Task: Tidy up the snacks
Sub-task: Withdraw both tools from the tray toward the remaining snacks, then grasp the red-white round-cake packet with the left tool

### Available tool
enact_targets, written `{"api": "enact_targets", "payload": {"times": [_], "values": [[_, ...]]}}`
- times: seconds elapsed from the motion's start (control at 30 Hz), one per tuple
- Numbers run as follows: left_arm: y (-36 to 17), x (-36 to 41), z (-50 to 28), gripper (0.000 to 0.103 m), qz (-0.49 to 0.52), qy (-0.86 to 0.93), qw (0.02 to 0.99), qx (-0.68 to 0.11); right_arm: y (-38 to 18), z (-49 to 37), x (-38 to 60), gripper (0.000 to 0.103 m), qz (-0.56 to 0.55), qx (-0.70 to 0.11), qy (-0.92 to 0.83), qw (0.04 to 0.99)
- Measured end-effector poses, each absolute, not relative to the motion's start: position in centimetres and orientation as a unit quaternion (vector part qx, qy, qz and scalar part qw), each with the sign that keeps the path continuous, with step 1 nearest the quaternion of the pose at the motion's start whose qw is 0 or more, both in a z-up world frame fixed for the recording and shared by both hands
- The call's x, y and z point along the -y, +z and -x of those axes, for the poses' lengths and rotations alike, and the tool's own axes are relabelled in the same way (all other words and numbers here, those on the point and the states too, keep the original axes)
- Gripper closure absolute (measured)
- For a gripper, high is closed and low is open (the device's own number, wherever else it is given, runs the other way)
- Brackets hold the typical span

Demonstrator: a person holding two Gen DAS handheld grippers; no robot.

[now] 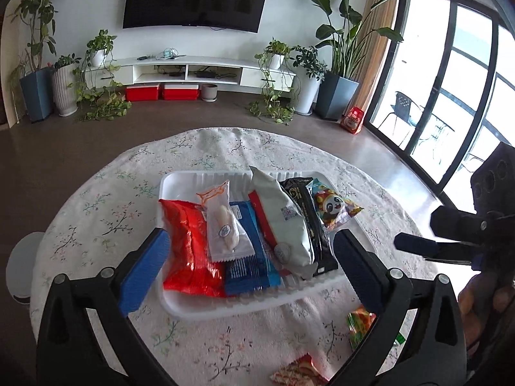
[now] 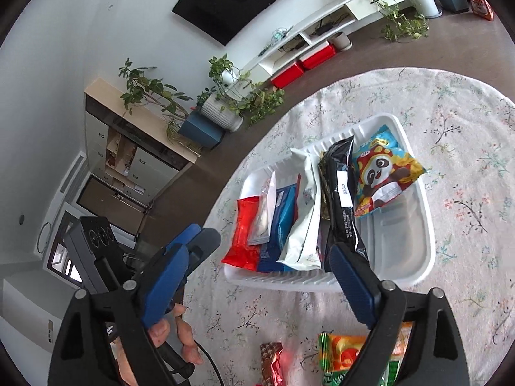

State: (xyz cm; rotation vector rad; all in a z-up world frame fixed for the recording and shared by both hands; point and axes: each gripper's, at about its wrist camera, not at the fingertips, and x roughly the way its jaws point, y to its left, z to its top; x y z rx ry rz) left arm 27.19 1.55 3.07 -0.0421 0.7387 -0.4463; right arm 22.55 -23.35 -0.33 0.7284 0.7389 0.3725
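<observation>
Both claws, left claw (image 1: 251,267) and right claw (image 2: 257,284), gape wide, gripping nothing. Loose packets (image 2: 341,358), partly hidden, lie at the bench's (image 1: 96,212) near edge. Beyond, mid-bench, the white tray (image 2: 408,241) holds the snack packets (image 1: 254,225) in a row.

Left claw (image 1: 251,263) wide open, empty; right claw (image 2: 257,283) wide open, empty, angled down.

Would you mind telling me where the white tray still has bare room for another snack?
The white tray is bare at its right end, below the panda packet and right of the black packet. A small bare corner also shows beyond the red packet. Between the red and black packets the snacks overlap, so it is crowded there.
</observation>
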Motion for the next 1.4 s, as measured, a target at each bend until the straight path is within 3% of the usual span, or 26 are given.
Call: {"api": "enact_targets", "payload": {"times": [0.13, 0.47, 0.67, 1.07, 1.23, 1.3, 1.4], "values": [[3.2, -2.8, -22.8, 0.0, 0.022, -0.192, 0.912, -0.363, 0.1, -18.0, 24.5, 0.001, -0.349, -0.333, 0.159, 0.862], [-1.5, -4.2, -11.7, 0.0, 0.067, -0.154, 0.889, -0.425, -3.3, -6.5, 25.6, 0.001, -0.313, -0.324, 0.075, 0.89], [-3.4, -1.9, -6.5, 0.0, 0.037, -0.168, 0.88, -0.443, -5.3, -3.2, 24.5, 0.001, -0.278, -0.337, 0.054, 0.898], [-4.9, 1.4, -7.9, 0.002, -0.024, -0.144, 0.865, -0.48, -5.8, -2.0, 22.7, 0.004, -0.248, -0.341, 0.065, 0.904], [-6.0, 2.2, -8.5, 0.014, -0.034, -0.147, 0.858, -0.49, -5.9, -1.8, 22.8, 0.004, -0.247, -0.341, 0.061, 0.905], [-6.7, 2.3, -8.7, 0.025, -0.034, -0.149, 0.855, -0.496, -5.8, -1.7, 22.6, 0.004, -0.243, -0.341, 0.061, 0.906], [-6.8, 2.4, -8.6, 0.028, -0.043, -0.147, 0.858, -0.491, -5.8, -1.8, 22.5, 0.004, -0.238, -0.342, 0.061, 0.907]]}}
